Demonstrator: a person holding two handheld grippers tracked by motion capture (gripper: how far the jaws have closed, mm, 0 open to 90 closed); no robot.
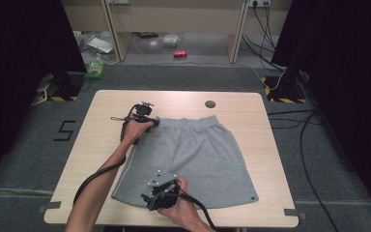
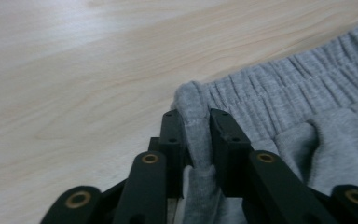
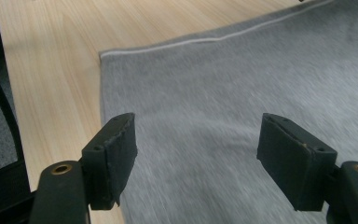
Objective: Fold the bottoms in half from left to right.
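Left gripper view shows your left gripper (image 2: pixel 197 122) pinched on the waistband corner of the grey shorts (image 1: pixel 193 159), which lie flat mid-table (image 1: pixel 106 104). Your right gripper (image 3: pixel 198 154) hangs wide open over the hem end, holding nothing. Drop it to that near-left hem corner and bite deep before lifting.

Even overhead light, dark edges (slight blur)

We hold our left gripper (image 1: pixel 150 121) at the grey skirt's (image 1: pixel 193 159) waistband corner, our right gripper (image 1: pixel 155 196) above its hem.
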